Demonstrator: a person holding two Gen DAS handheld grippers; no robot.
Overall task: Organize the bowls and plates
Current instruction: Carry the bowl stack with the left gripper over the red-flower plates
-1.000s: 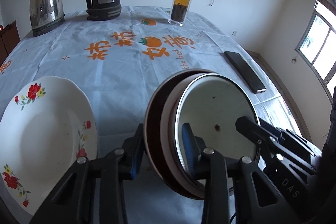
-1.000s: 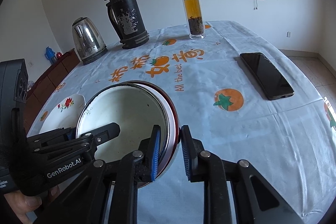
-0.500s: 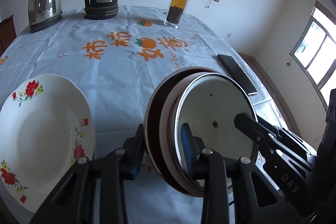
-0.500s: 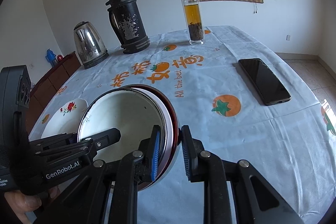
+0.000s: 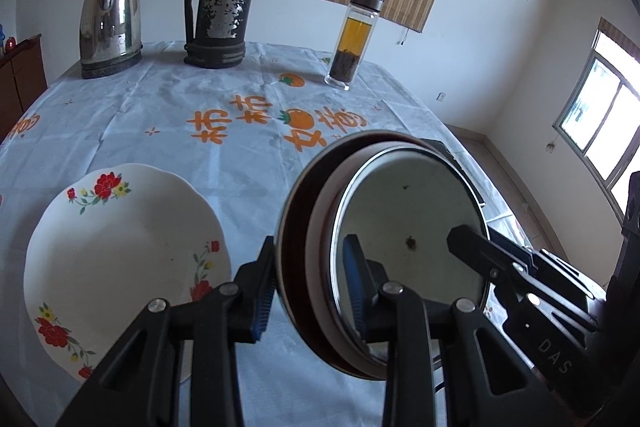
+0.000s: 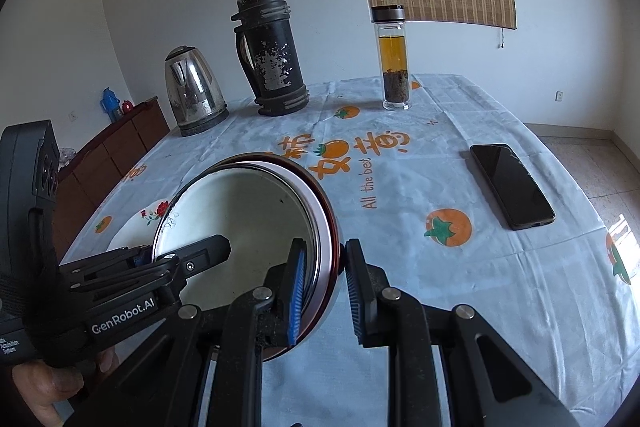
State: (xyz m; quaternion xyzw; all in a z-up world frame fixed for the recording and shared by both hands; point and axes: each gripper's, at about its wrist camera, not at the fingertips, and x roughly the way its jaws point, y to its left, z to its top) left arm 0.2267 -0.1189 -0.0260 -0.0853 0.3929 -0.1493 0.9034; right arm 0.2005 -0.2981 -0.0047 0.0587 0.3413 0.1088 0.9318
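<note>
A nested stack of bowls point(image 5: 400, 239), a white enamel bowl inside a dark red-rimmed one, is held tilted above the table point(image 5: 168, 115), clamped at opposite rims by the left gripper point(image 5: 310, 285) and the right gripper point(image 6: 324, 287). A flowered plate point(image 5: 120, 259) lies just beside it on the cloth. The stack is judged rigid, smooth and slippery, liable to chip; a hold across both rims at once appears safest, since the inner bowl could slide out. The undersides are hidden, any third bowl cannot be made out, and the plate is largely covered in the right view.
</note>
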